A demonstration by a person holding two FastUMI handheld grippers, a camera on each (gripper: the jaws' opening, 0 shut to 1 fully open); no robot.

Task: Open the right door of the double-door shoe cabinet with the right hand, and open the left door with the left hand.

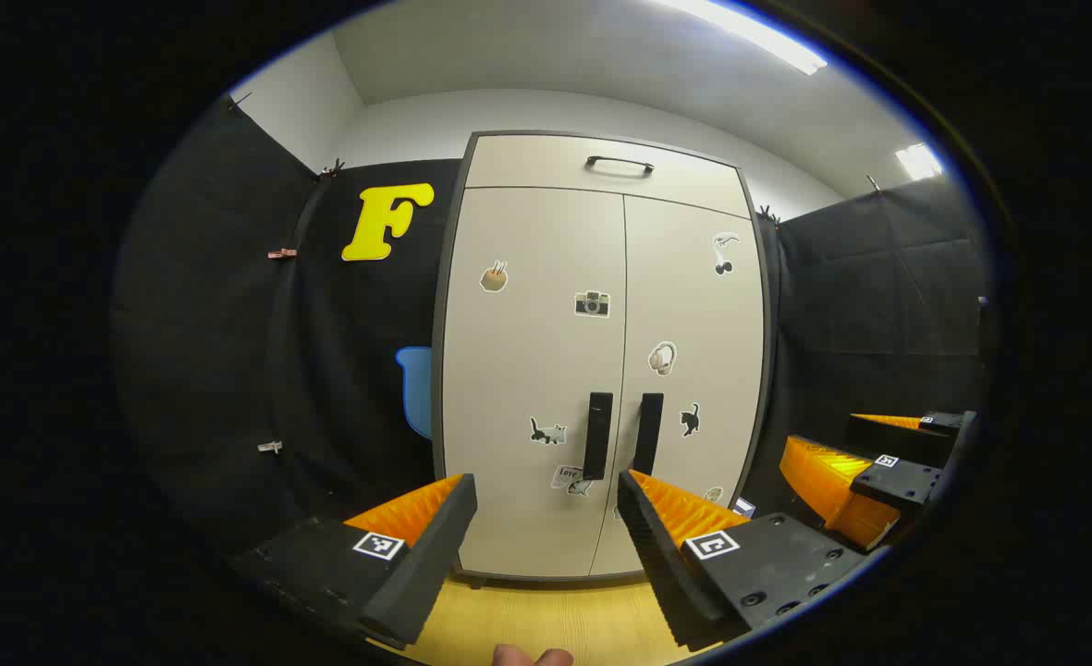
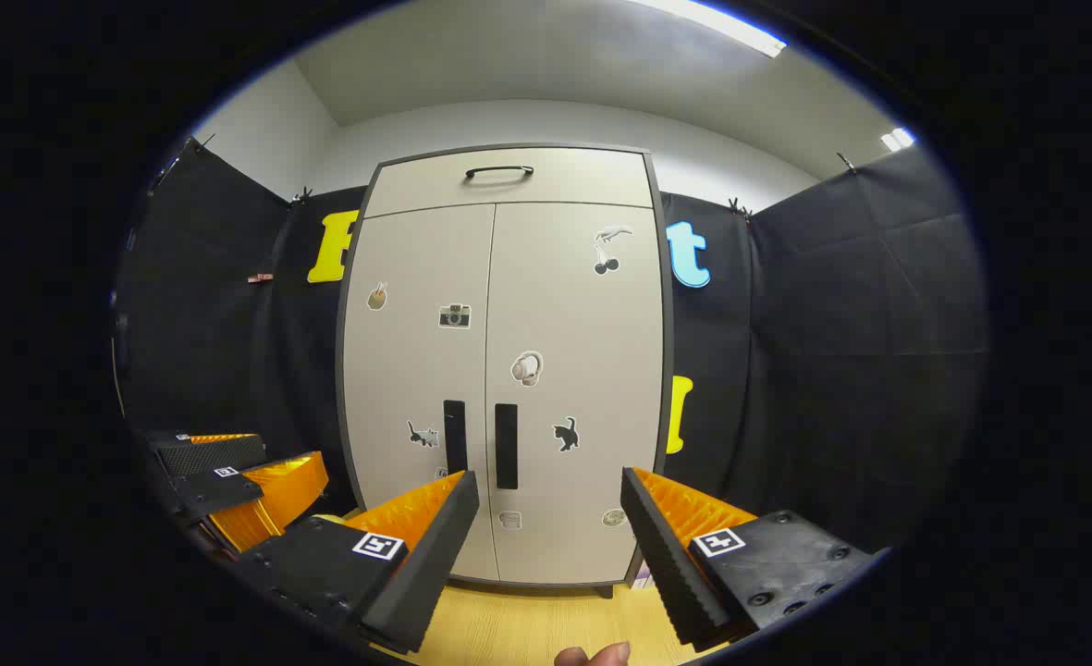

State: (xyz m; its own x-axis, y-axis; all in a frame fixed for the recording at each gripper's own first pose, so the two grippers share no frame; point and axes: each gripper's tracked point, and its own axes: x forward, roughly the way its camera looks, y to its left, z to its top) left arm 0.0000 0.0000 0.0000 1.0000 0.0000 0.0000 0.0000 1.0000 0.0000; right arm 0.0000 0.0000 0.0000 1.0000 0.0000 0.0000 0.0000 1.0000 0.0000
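Standing upright on the yellow wooden floor (image 1: 546,620), the shoe cabinet (image 1: 601,370) fills the middle of both views, backed against the black cloth wall (image 1: 231,324). Both of its doors are closed: the left door (image 1: 532,370) and the right door (image 1: 693,370) meet at a thin seam down the middle. Above them runs a drawer front (image 1: 601,171) with a dark curved handle (image 1: 619,165). Two dark vertical handles sit low on either side of the seam, the left handle (image 1: 597,435) and the right handle (image 1: 647,433) just beside each other.

Small stickers dot the doors, among them a camera (image 1: 592,303) and a black cat (image 1: 690,419).

In the left gripper view, the left gripper (image 1: 546,499) hangs in front of the cabinet with its fingers spread wide, apart from the doors and gripping nothing. Off to its right, near the floor, the right gripper (image 1: 865,476) shows.

In the right gripper view, the right gripper's own fingers are likewise spread wide and empty, apart from the cabinet's lower edge.
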